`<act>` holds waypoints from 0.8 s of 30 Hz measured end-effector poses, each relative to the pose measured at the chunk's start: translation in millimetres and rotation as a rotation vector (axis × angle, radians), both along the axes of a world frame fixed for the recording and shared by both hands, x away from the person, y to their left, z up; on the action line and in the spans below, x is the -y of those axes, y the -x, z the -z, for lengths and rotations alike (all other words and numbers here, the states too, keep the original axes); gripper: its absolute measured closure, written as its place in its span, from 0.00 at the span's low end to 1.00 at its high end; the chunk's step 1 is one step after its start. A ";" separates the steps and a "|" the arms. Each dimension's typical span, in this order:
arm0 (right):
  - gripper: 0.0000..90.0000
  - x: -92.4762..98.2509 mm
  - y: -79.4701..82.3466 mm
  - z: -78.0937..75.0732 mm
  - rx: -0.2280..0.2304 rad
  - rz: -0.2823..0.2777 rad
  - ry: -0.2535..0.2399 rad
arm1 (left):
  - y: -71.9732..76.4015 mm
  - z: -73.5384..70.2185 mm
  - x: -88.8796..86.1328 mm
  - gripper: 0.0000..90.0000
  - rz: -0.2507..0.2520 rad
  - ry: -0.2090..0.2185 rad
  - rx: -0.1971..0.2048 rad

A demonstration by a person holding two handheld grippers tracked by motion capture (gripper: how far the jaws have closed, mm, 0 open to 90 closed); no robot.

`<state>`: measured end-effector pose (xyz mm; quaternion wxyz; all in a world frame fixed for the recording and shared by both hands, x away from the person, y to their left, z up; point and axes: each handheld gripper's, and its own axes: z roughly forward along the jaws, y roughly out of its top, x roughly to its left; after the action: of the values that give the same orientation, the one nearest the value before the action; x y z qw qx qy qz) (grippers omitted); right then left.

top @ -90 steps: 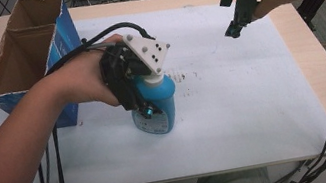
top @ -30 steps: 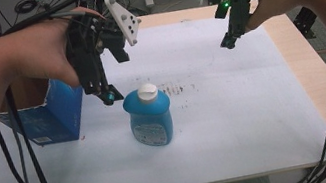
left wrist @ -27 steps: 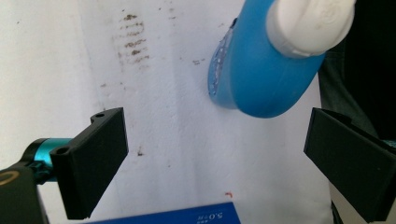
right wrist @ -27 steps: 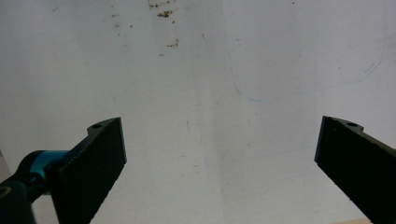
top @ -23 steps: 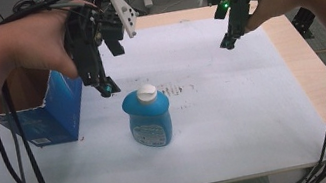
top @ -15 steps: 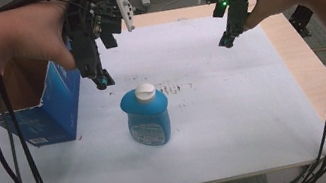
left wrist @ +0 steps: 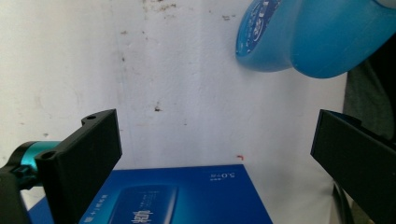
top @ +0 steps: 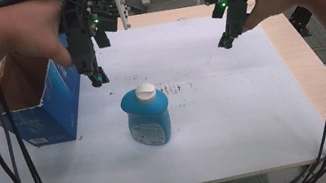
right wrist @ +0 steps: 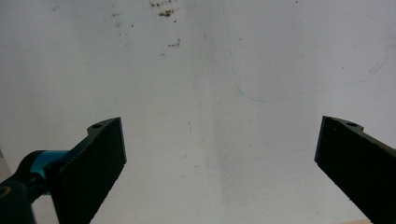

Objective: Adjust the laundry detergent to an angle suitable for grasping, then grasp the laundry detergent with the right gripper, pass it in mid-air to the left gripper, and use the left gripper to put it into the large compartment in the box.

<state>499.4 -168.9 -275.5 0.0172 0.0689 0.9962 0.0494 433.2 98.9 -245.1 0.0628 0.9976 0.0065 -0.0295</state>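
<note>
While the blue bottle (top: pixel 147 116) stood upright mid-table on the white sheet (top: pixel 235 109), just right of the open blue box (top: pixel 48 112), left gripper (top: pixel 97 79) and right gripper (top: pixel 224 43) hung above, jaws wide, empty

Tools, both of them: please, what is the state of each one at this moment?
Left tool: open, holding nothing, raised beside the blue box.
Right tool: open, holding nothing, above the white sheet.

Two handheld black grippers, bare forearms

Left gripper (top: pixel 95 78) and right gripper (top: pixel 226 41) showing green lights, trailing black cables; flat black fingers (left wrist: pixel 88 154) carrying screw holes, teal collar behind.
</note>
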 end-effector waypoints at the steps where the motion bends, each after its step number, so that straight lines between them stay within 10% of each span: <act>1: 0.01 0.0 0.6 0.0 -0.001 0.002 -0.005 | 0.3 -0.6 -0.3 0.02 -0.007 0.001 0.002; 24: 0.01 1.1 9.9 -5.4 0.011 -0.004 -0.012 | 27.3 -8.3 -7.1 0.02 -0.022 -0.022 0.008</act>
<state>489.4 -170.0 -270.1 0.0223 0.0666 0.9960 0.0560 405.9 106.1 -236.8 0.0523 0.9982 0.0174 -0.0248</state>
